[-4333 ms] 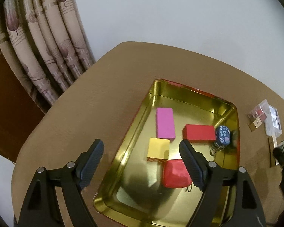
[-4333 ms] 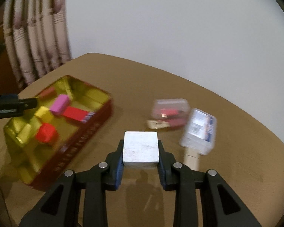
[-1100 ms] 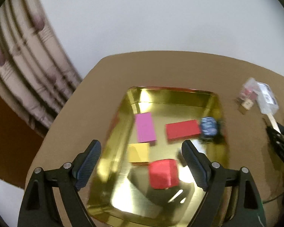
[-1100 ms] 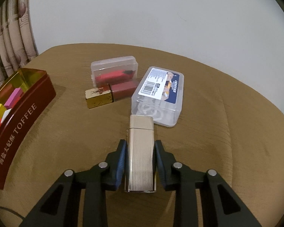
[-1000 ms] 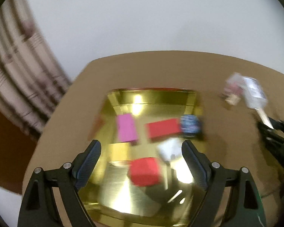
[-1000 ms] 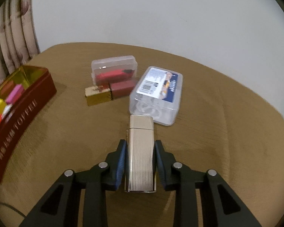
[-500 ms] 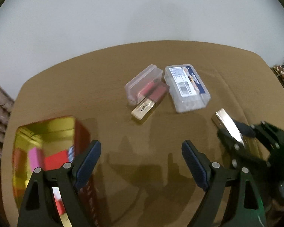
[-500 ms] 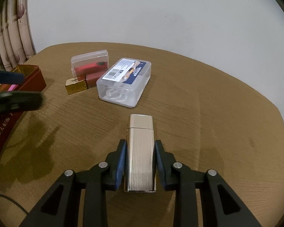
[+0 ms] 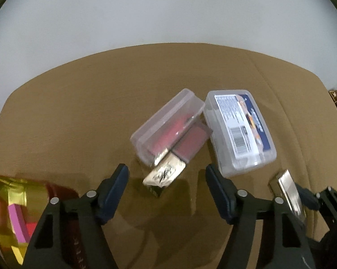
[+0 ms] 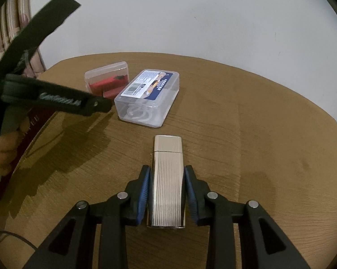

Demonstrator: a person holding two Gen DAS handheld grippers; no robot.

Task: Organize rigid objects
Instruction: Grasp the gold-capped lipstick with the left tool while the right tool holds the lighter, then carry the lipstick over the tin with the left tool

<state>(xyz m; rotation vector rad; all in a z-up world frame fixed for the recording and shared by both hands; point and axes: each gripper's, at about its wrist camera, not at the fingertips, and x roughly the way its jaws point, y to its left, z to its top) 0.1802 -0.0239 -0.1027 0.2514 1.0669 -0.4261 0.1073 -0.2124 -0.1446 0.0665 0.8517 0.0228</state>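
Plain white wall and a tan wooden table point(image 9: 78, 116) fill the left wrist view. At lower centre the left gripper point(image 9: 167, 187) is seen with its fingers apart and nothing between them; they have just been closing, probably to suit the gold-capped red case point(image 9: 168, 172) lying just ahead beside a clear box of red items point(image 9: 166, 123) and a labelled clear case point(image 9: 238, 132). At lower left the gold toffee tin point(image 9: 2, 192), already holding coloured blocks, is judged the destination.

Seen from the right wrist view, a ribbed silver lighter point(image 10: 167, 179) is clamped lengthwise by the right gripper point(image 10: 167, 192) at lower centre, presumably held ready for the tin.
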